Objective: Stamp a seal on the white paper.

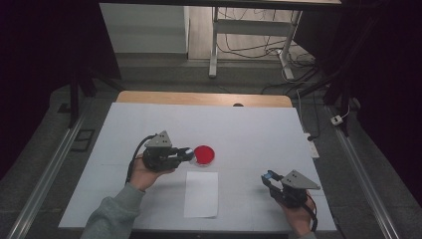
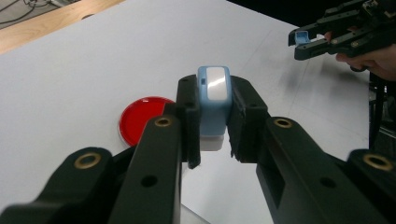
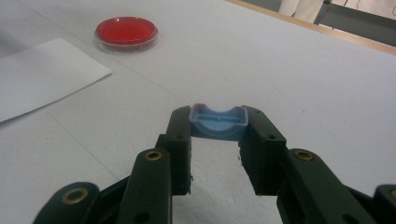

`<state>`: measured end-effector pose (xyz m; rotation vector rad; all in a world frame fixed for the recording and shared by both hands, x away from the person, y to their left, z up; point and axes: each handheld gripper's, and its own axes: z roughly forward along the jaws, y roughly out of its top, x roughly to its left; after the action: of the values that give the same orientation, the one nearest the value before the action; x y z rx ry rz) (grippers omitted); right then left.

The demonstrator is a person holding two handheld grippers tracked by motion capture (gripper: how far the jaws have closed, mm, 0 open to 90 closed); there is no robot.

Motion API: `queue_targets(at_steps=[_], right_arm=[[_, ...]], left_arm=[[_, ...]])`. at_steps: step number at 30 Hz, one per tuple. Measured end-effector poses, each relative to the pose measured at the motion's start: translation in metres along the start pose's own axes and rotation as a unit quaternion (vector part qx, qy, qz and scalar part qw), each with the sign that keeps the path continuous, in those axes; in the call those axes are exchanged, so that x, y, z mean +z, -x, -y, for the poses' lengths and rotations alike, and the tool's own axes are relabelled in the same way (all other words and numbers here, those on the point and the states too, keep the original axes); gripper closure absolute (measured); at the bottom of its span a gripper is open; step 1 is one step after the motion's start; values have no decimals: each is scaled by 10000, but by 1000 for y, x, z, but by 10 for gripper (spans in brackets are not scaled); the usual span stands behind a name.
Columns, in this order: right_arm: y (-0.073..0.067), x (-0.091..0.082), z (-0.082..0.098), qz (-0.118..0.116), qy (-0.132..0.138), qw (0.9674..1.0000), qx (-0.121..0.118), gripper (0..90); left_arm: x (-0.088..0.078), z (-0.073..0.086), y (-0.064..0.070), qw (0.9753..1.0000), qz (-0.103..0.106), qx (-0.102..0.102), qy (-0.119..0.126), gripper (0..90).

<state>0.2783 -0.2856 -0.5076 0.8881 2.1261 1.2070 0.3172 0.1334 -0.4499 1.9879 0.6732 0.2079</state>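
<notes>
Left tool (image 2: 210,135) is clenched on a blue-and-white stamp body (image 2: 213,105), held upright between the jaws with its long axis running up and down; a white base is seen below the blue shell. Just beyond and to the left of that tool's tips, a red ink pad (image 2: 140,119) lies flat on the desk (image 2: 70,79), close to the stamp but apart from it as far as can be told. In the high view the same left tool (image 1: 186,154) is pointed rightward, with the pad (image 1: 204,155) directly ahead of the tips.

Right tool (image 3: 218,140) is clenched on a small blue cap (image 3: 218,120), gripped by its two ends, hollow side turned up toward the camera. It is held above the desk, well apart from the pad (image 3: 126,31), which lies far ahead and to the left of this tool. A white paper sheet (image 3: 42,74) lies nearer, left of the tool; in the high view the sheet (image 1: 201,194) sits between the two tools, just nearer the person than the pad.

Judged relation: the left tool is much nearer the pad, so inking would fall to it, a short move forward and down. The stamp face is hidden, so its facing cannot be told. The right tool (image 1: 271,180) is judged parked with the cap.
</notes>
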Motion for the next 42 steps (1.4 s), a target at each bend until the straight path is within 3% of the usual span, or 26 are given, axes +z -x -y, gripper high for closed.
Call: queue_targets(at_steps=[16,42], right_arm=[[-1,0,0,-12,0,10000,-51,649],[-1,-1,-1,3,1,10000,-66,649]], left_arm=[[-6,6,10,9999,149,-23,6,754],[0,21,27,9991,344,64,-250,754]])
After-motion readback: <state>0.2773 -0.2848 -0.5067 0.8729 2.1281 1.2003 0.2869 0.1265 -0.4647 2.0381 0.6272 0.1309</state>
